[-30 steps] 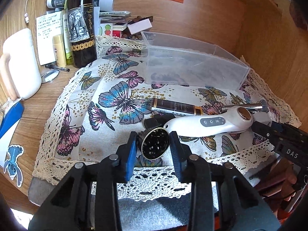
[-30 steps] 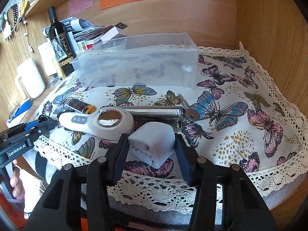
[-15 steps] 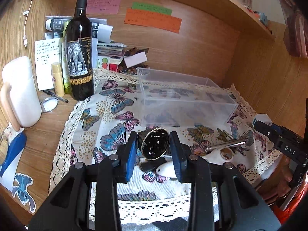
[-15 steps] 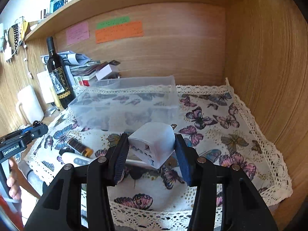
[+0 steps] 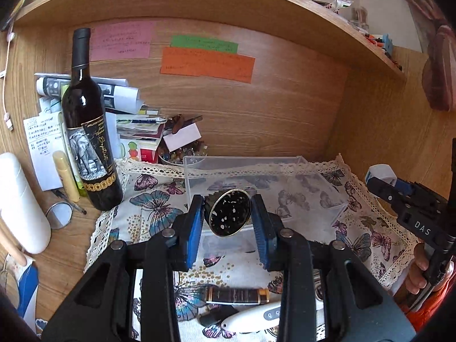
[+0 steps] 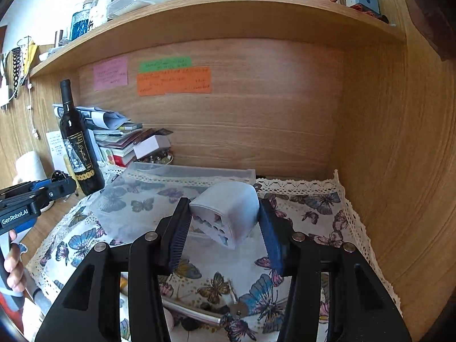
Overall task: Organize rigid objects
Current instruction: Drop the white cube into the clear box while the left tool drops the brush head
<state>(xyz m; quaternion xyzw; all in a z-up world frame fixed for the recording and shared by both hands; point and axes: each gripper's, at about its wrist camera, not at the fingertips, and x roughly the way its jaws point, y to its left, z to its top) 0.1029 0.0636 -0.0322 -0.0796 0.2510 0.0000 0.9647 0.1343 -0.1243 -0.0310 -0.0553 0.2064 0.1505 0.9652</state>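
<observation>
Both claws loaded, bin empty.
Left claw [image 5: 228, 219] grips black disc [image 5: 229, 212], right claw [image 6: 225, 228] grips white plug [image 6: 228, 213], both above clear bin [image 5: 265, 193]; knife [image 5: 236, 295], white handset [image 5: 250, 317] remain on cloth.

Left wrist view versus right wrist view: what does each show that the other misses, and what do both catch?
Only the left wrist view shows the round black speckled disc clamped in the left gripper, plus the brown tube and white handheld device on the cloth. Only the right wrist view shows the white adapter's face in the right gripper and the metal rod. Both show the clear bin and wine bottle.
</observation>
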